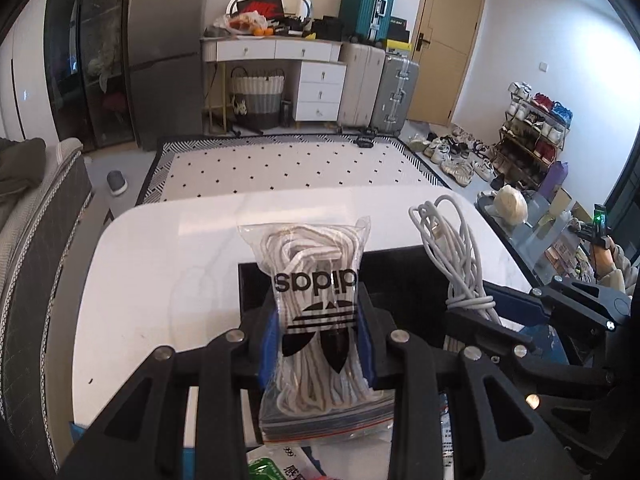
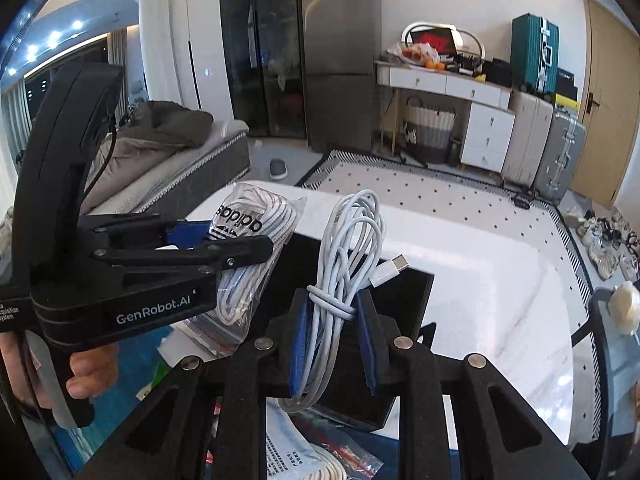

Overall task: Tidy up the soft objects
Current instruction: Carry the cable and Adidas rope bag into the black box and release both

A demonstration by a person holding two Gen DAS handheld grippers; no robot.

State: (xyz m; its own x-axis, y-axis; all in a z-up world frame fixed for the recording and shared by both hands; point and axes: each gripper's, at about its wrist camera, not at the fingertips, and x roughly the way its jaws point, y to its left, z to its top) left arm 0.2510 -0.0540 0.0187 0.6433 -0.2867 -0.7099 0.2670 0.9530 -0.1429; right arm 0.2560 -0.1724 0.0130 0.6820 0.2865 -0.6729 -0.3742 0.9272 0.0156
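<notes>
light: I see a bright, even room | source: ceiling spots (image 2: 54, 36) upper left of right view | glare: soft sheen on white desk (image 1: 160, 264) | edges: heavy fisheye bending, dark corners | focus: sharp centre, rim soft

Lace bag (image 1: 316, 320) sides hidden behind fingers (image 1: 267, 344); packets (image 2: 296, 460) cut off by edge.

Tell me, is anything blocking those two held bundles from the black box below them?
Nothing visible does. The left gripper holds the bag of white laces and the right gripper holds the white cable, both directly above the open black box on the white table.
</notes>
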